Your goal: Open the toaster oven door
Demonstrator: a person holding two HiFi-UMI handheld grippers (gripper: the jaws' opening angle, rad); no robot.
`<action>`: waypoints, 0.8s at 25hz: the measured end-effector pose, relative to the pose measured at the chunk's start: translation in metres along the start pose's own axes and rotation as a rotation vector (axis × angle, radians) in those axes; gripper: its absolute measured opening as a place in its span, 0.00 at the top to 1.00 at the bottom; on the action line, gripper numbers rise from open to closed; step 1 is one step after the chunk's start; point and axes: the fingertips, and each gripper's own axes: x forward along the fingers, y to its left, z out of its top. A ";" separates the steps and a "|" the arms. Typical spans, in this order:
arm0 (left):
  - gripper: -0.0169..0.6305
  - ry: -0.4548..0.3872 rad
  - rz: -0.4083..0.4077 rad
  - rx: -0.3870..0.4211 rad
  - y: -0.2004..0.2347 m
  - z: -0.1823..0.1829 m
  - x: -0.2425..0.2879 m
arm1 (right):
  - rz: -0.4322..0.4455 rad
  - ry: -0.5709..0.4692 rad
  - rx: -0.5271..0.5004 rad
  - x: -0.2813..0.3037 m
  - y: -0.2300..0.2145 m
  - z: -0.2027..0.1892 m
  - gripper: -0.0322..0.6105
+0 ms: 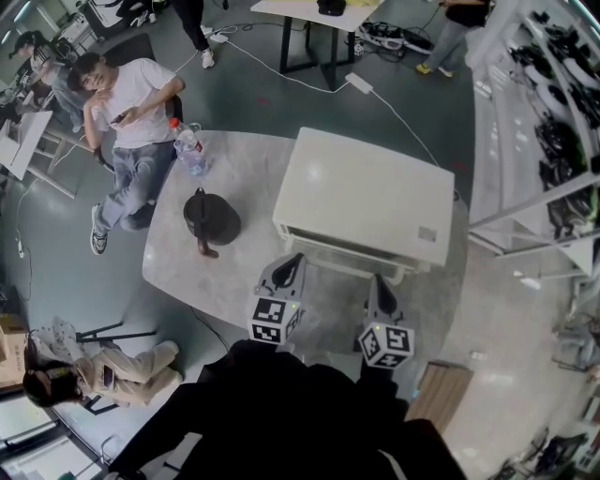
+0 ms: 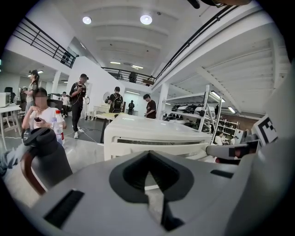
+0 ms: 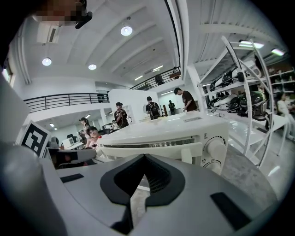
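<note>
Nearest sit the left gripper [image 1: 291, 262] and right gripper [image 1: 378, 284], each pinched together on nothing, noses aimed at twelve o'clock toward the toaster oven [image 1: 366, 192] (apparently closed, though its front is largely hidden), likely lined up for its door handle [image 3: 152, 150].

Grey-green glossy floor [image 1: 394, 84]. Pale marbled table [image 1: 183, 272], rounded edge. White shelving rack [image 1: 502, 141] at right, dark gear [image 1: 562, 42] on shelves. White desk [image 1: 300, 11], black legs, at far side. White ribbed ceiling [image 3: 92, 37], round recessed lights [image 2: 146, 19]. Black mezzanine railing [image 2: 41, 39] along upper level.
</note>
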 end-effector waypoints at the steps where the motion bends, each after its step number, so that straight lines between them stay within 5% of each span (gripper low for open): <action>1: 0.97 -0.004 0.002 0.001 0.001 0.001 0.001 | 0.005 -0.004 -0.001 0.002 0.001 0.001 0.95; 20: 0.97 0.024 -0.004 -0.015 -0.003 -0.013 -0.016 | 0.029 0.038 0.005 -0.008 0.008 -0.015 0.95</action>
